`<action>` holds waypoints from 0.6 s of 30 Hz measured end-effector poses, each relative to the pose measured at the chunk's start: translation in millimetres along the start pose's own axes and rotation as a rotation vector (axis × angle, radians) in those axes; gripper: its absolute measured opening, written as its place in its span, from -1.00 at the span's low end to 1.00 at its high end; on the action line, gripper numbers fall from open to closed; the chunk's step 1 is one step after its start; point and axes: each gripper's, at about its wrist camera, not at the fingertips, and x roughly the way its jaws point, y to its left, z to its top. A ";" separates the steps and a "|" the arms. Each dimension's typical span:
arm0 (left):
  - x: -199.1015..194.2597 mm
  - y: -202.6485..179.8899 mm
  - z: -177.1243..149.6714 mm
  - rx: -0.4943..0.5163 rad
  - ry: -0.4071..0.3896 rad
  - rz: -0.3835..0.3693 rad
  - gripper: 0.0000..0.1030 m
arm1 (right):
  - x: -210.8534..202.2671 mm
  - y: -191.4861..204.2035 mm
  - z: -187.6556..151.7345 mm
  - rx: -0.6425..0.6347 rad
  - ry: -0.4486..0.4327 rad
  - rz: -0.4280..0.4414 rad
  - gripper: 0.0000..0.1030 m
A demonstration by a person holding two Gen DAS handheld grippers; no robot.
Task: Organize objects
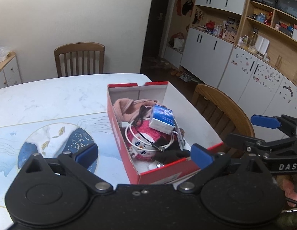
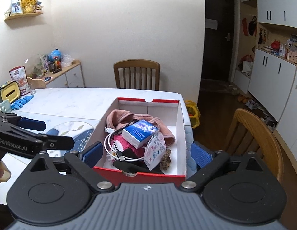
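A red shoebox (image 1: 117, 132) (image 2: 137, 174) stands on the marble table near its right edge. It holds a pink cloth (image 1: 127, 107) (image 2: 121, 118), a blue tissue pack (image 1: 161, 119) (image 2: 140, 131), a white cable (image 1: 129, 132) (image 2: 108, 143), a red plush toy (image 1: 142, 147), a patterned face mask (image 2: 155, 152) and a brown hair tie (image 2: 165, 161). My left gripper (image 1: 144, 154) is open and empty, just before the box's near left corner. My right gripper (image 2: 146, 152) is open and empty, its fingers either side of the box's near end.
The table (image 1: 52, 99) has a round blue fish-pattern mat (image 1: 58, 143). Wooden chairs stand at the far side (image 2: 137, 74) and to the right (image 2: 257, 140). A mug (image 2: 4, 105), blue gloves (image 2: 21, 99) and a tissue holder (image 2: 8, 94) sit at the table's far left.
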 end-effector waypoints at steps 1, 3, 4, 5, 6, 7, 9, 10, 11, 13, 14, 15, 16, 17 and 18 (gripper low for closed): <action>-0.8 -0.5 -0.6 0.003 0.000 -0.004 0.98 | -1.0 0.3 -0.8 0.004 0.000 -0.002 0.91; -2.2 -0.5 -1.8 0.006 -0.002 -0.010 0.98 | -2.7 0.7 -2.1 0.012 -0.003 -0.006 0.91; -2.5 0.0 -2.2 0.005 -0.001 -0.013 0.98 | -3.2 1.7 -2.9 0.013 -0.004 -0.007 0.91; -2.7 -0.3 -2.4 0.006 0.000 -0.015 0.98 | -4.0 2.8 -3.8 0.013 -0.005 -0.008 0.91; -2.7 0.0 -2.5 0.008 0.001 -0.019 0.98 | -4.7 3.9 -4.5 0.010 -0.007 -0.006 0.91; -3.2 0.1 -2.8 0.009 -0.001 -0.021 0.98 | -5.4 5.9 -5.2 0.005 -0.007 -0.008 0.91; -4.3 -0.3 -3.4 0.014 -0.005 -0.025 0.98 | -6.5 8.9 -6.2 0.001 -0.011 -0.013 0.91; -4.6 -0.9 -3.8 0.017 -0.005 -0.027 0.98 | -6.7 9.5 -6.4 0.004 -0.010 -0.013 0.91; -4.9 -1.3 -4.1 0.022 -0.004 -0.027 0.98 | -6.5 9.9 -6.7 0.008 -0.006 -0.015 0.91; -5.8 -0.9 -4.9 0.026 -0.006 -0.027 0.98 | -5.7 11.4 -7.1 0.012 -0.003 -0.016 0.91; -5.9 -0.1 -5.0 0.025 -0.006 -0.030 0.98 | -5.8 12.1 -7.3 0.012 -0.003 -0.017 0.91; -6.4 0.3 -5.2 0.026 -0.006 -0.032 0.98 | -6.0 12.7 -7.4 0.014 -0.003 -0.018 0.91; -6.6 0.8 -5.0 0.028 -0.005 -0.031 0.98 | -5.8 13.0 -7.7 0.017 -0.003 -0.017 0.91; -6.8 1.3 -5.0 0.030 -0.005 -0.031 0.98 | -5.9 13.6 -7.9 0.019 -0.003 -0.018 0.91; -6.9 2.3 -5.0 0.029 -0.005 -0.033 0.98 | -6.0 14.2 -8.1 0.019 -0.003 -0.020 0.91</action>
